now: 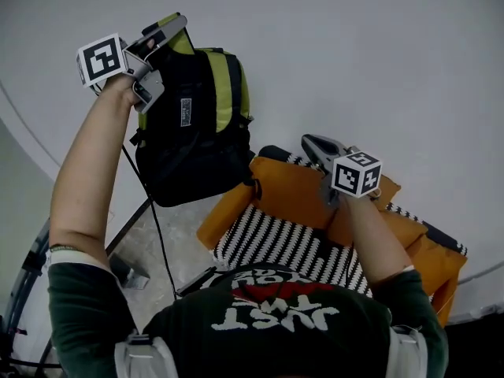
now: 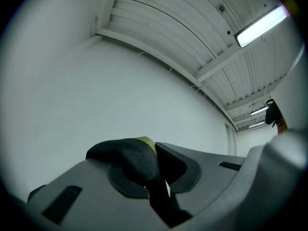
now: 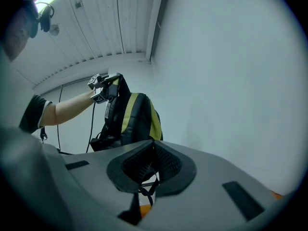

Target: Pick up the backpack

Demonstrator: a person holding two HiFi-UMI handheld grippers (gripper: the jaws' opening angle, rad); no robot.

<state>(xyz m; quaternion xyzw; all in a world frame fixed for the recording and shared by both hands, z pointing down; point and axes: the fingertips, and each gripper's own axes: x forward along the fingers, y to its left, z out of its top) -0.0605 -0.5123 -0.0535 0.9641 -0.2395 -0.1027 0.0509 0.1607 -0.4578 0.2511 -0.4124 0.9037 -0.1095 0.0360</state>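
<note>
A black backpack with yellow-green panels (image 1: 197,132) hangs in the air in front of the white wall, clear of the chair. My left gripper (image 1: 169,30) is raised high at the bag's top and shut on its black fabric handle (image 2: 130,160), which fills the space between the jaws in the left gripper view. My right gripper (image 1: 315,144) hovers lower over the chair's orange cushion (image 1: 291,191), jaws together with nothing gripped. The right gripper view looks past its jaws (image 3: 153,148) at the hanging backpack (image 3: 130,119) and the left gripper (image 3: 103,85) above it.
A chair with a black-and-white striped seat (image 1: 268,242) and orange cushions stands below the bag, against the white wall (image 1: 378,53). A black cable (image 1: 153,227) runs down from my left arm to the floor. Ceiling lights (image 2: 260,25) shine overhead.
</note>
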